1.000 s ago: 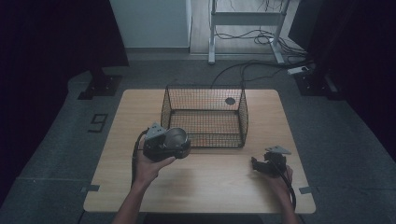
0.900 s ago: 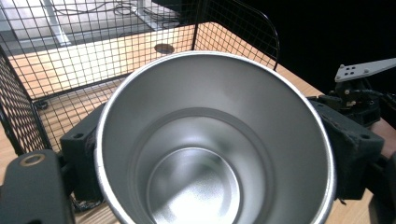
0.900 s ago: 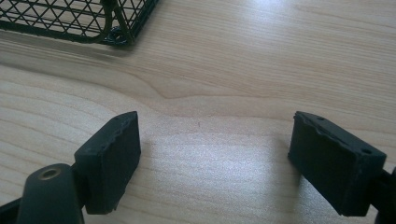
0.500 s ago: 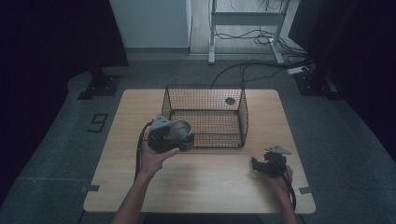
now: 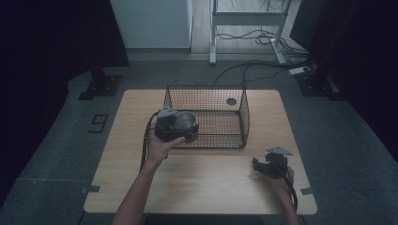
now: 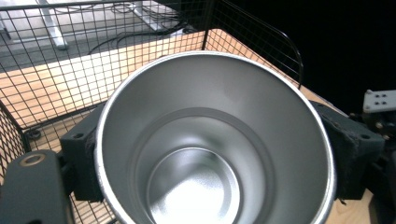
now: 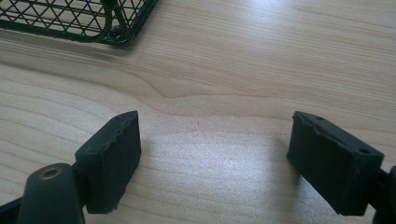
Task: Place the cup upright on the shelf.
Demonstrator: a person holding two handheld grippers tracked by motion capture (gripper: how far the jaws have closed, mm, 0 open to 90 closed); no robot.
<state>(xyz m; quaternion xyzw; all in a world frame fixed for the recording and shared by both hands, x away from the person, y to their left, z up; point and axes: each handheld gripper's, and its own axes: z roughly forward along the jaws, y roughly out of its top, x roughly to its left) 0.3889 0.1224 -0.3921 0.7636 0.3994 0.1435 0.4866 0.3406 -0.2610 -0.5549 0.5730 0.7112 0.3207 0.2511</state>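
Light wood-grain table (image 5: 202,187), rectangular, standing on grey carpeted floor (image 5: 56,154). 1 black wire-mesh basket (image 5: 206,101) sits directly on it — back half of the tabletop, roughly centred, open top. Small dark round thing (image 5: 231,101) shows inside near the basket's far right corner — too small to identify. In the right gripper view the basket's corner (image 7: 112,28) rests on the wood.

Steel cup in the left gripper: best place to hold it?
As now: across the outer wall just below the rim, one pad per side. The steel cup is round, handleless and tapers; the left gripper spans its widest part from outside, over the wire basket.
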